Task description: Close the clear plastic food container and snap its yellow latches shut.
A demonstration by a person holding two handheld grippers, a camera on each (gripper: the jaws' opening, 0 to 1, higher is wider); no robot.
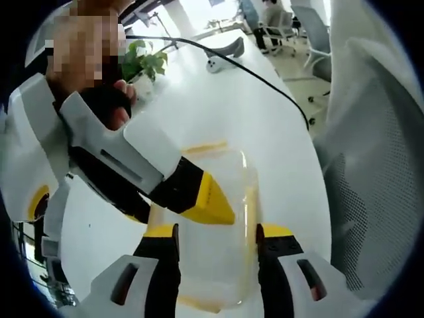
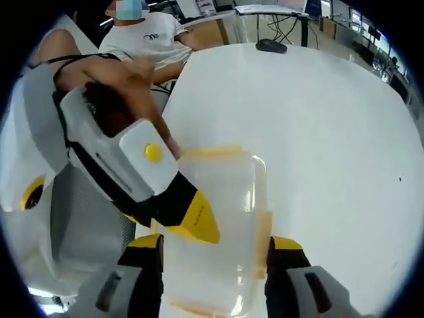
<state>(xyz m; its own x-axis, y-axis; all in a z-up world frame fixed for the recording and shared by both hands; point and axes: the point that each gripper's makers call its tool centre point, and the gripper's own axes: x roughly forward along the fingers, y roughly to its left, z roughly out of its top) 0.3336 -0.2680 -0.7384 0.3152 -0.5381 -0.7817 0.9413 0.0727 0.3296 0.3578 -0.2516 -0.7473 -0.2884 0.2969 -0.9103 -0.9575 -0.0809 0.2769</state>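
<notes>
- The clear plastic food container [image 1: 212, 218] lies on the white table [image 1: 218, 112], lid on as far as we can judge. In both views it sits between that view's own jaws.
- Yellow latches: one strip shows along the far edge [image 2: 211, 152] and one on the side [image 2: 265, 228]. We cannot tell whether either is snapped down.
- Handling, our judgement: empty, so light; thin clear walls that flex; smooth, so it may skid on the table when a latch is pushed. Best to brace the lid from above and press at the latch edge, not on the lid's centre.
- Left gripper [image 1: 217, 240]: jaws spread, straddling the container without pinching it.
- Right gripper [image 2: 215, 250]: jaws likewise spread to either side of the container.
- In each view the other gripper comes in from the side, its yellow tip [image 2: 195, 218] over the lid. We cannot tell whether it touches.
- Hidden or unclear: the container's near edge is cut off at the bottom, and the clear lid blurs into the table.
- Around it: a black cable [image 1: 265, 79], a potted plant [image 1: 146, 63] and a mesh chair [image 1: 371, 172].
</notes>
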